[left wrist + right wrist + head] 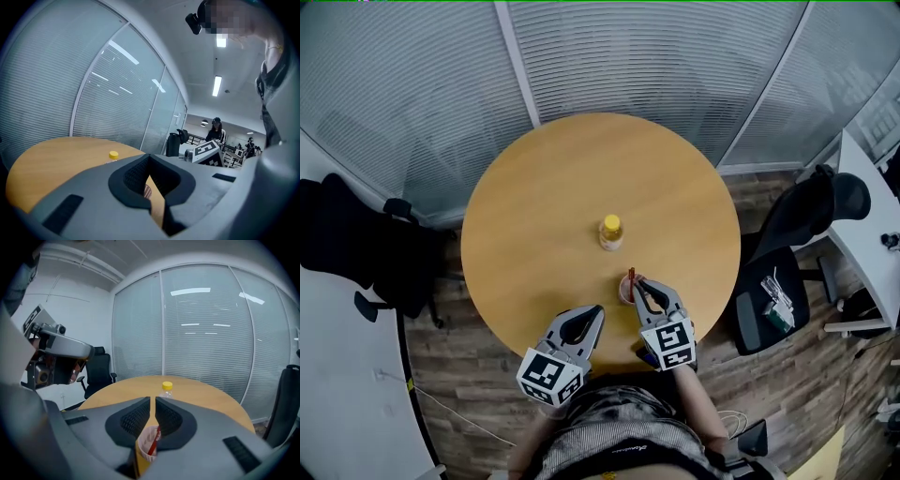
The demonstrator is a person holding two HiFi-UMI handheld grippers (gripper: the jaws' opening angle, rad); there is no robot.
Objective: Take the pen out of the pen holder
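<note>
The left gripper [596, 311] is at the near edge of the round wooden surface [534, 216]. Its fingers [133, 176] are together and hold nothing. Just to its right is the right gripper [638, 283]. Its fingers [136, 418] are together too, with only a thin slit between them, and nothing is in them.

The pen holder [625, 293] stands on the surface right by the tips of the right gripper, a little to their left. I cannot tell if they touch it. In the right gripper view it sits just under the fingers.

The pen holder is a small cup with a pale pink rim. The pen [153, 441] is thin and red. It leans inside the cup, and its top pokes out above the rim.

Farther off, near the middle of the surface, a small bottle [610, 232] with a yellow cap stands upright.
</note>
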